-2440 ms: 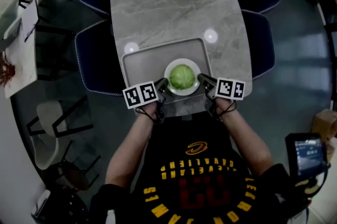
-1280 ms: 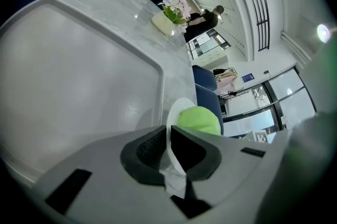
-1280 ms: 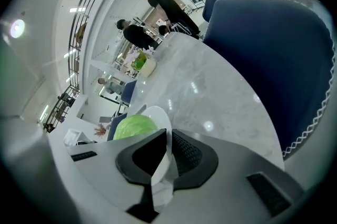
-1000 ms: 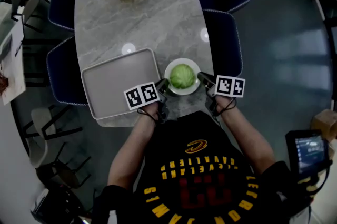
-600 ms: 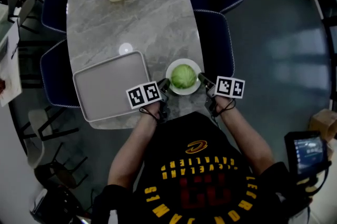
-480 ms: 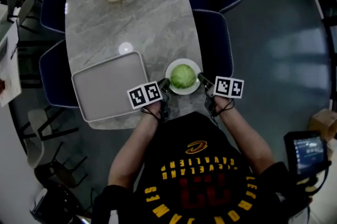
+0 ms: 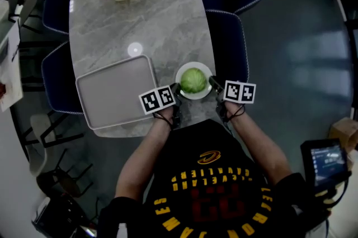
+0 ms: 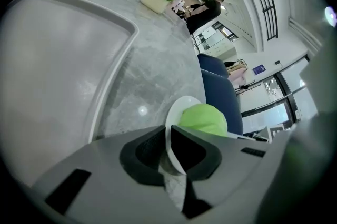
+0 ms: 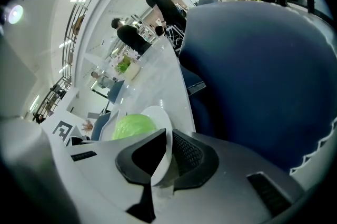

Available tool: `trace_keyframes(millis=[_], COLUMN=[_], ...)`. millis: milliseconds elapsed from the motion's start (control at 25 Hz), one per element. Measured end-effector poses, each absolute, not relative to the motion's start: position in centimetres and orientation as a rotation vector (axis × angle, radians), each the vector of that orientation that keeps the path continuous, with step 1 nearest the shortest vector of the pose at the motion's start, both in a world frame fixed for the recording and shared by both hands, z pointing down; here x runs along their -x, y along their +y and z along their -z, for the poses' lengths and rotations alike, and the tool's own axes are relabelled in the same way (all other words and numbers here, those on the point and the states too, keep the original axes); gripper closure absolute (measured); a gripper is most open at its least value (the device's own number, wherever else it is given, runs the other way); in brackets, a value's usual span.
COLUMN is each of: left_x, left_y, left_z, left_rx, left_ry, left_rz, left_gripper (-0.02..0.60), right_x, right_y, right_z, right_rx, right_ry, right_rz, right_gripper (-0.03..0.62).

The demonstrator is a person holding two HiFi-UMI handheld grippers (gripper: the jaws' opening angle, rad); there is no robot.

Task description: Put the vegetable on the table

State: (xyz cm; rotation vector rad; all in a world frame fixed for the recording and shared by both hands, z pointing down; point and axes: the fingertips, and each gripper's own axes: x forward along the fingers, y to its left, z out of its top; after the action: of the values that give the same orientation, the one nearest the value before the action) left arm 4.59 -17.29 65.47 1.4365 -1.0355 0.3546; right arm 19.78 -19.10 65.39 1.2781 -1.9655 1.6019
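Marble table (image 7: pixel 156 13) is carrying a grey tray (image 7: pixel 114 91); beside it the left gripper (image 7: pixel 178 90) and right gripper (image 7: pixel 212 82) are clamping opposite rims of the white plate (image 7: pixel 194 96), cabbage (image 7: pixel 193 80) sitting between their jaws

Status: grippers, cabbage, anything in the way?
Left gripper, right gripper shut on plate rim. Cabbage on plate, at table edge. Tray beside, not touching.

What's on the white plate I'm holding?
One green cabbage sits on the plate, filling most of it. The left gripper and right gripper clamp its rim. The plate centre beneath the cabbage is hidden.
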Motion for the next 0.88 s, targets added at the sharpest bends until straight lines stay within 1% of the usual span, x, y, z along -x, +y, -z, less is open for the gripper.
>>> trace_keyframes(millis=[480,640,720,880], left_x=[-4.75,-4.79,-4.83,-4.34], left_y=[-17.03,-17.14,-17.11,-17.51], left_z=[-65.73,-65.85,-65.83,-65.26], left_rx=[-1.448,-1.463,-1.488,-1.594], left_ry=[-1.048,-1.053,-1.064,-1.178], left_rz=[-0.396,-0.409,-0.448,-0.621], left_gripper=[0.551,0.551,0.551,0.551], right_x=[-19.69,-19.56,-19.56,-19.68], right_y=[-18.76,-18.91,-18.86,-18.90], right_z=[-66.20,-66.27,-66.33,-66.08], right_rx=[-1.279,-1.264,-1.260,-1.282], right_ry=[-1.943,-1.951,-1.942,-1.915], right_rz=[-1.522,-1.443,-1.401,-1.294], right_gripper=[0.556,0.556,0.554,0.554])
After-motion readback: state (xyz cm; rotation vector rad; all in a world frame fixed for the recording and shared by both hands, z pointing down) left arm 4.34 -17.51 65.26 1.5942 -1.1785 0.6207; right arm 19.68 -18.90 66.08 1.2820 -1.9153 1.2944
